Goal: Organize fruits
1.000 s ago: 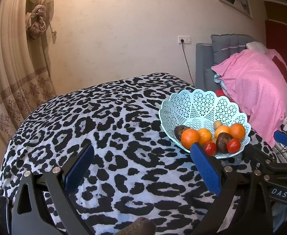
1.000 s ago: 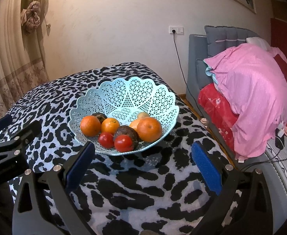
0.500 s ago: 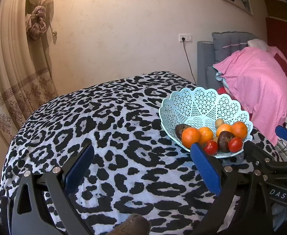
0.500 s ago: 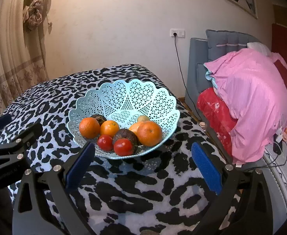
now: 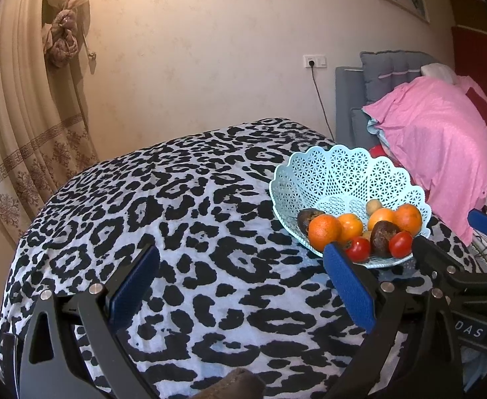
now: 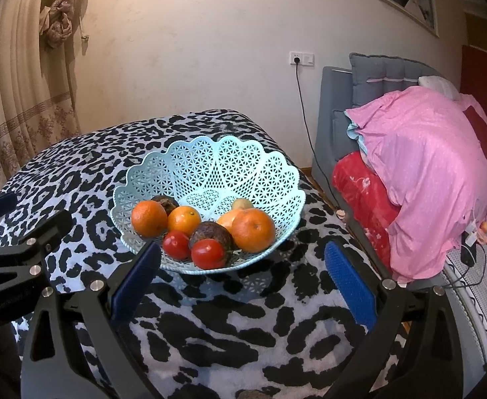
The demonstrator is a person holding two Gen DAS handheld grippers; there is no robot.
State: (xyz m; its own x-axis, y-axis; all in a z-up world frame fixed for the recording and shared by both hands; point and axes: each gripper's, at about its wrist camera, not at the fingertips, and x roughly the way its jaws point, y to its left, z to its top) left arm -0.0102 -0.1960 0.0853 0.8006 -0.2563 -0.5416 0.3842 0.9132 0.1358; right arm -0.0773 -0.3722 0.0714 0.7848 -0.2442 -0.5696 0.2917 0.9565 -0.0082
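- Leopard-print cloth [image 5: 183, 219] in black and white covers the round table, soft and a little rumpled, with a cream wall behind.
- Left gripper [image 5: 240, 279] hangs over bare cloth, jaws spread wide, blue ribbed pads [image 5: 133, 282] gripping nothing.
- Right gripper [image 6: 243, 272] likewise released, jaws wide apart and empty, hovering just short of the basket's near rim without touching it.
- Basket [image 6: 210, 166], pale blue plastic lattice with a scalloped edge, sits on the cloth at about 3 o'clock from the left gripper, dead ahead at 12 o'clock for the right.
- Fruit is heaped at the basket's near side: oranges [image 6: 253, 229], two glossy red tomatoes [image 6: 208, 254], wrinkled dark brown fruits [image 6: 211, 231], and one small tan fruit [image 6: 242, 203] farther back.
- Left gripper's right finger overlaps the basket's near edge in its own view, hiding a bit of rim.
- Pink bedding [image 6: 436, 166] is piled on a grey padded headboard [image 6: 376, 66] at 2 o'clock, a red quilt [image 6: 363, 193] under it.
- Beige curtain [image 5: 20, 116], tied back, hangs at 10 o'clock.
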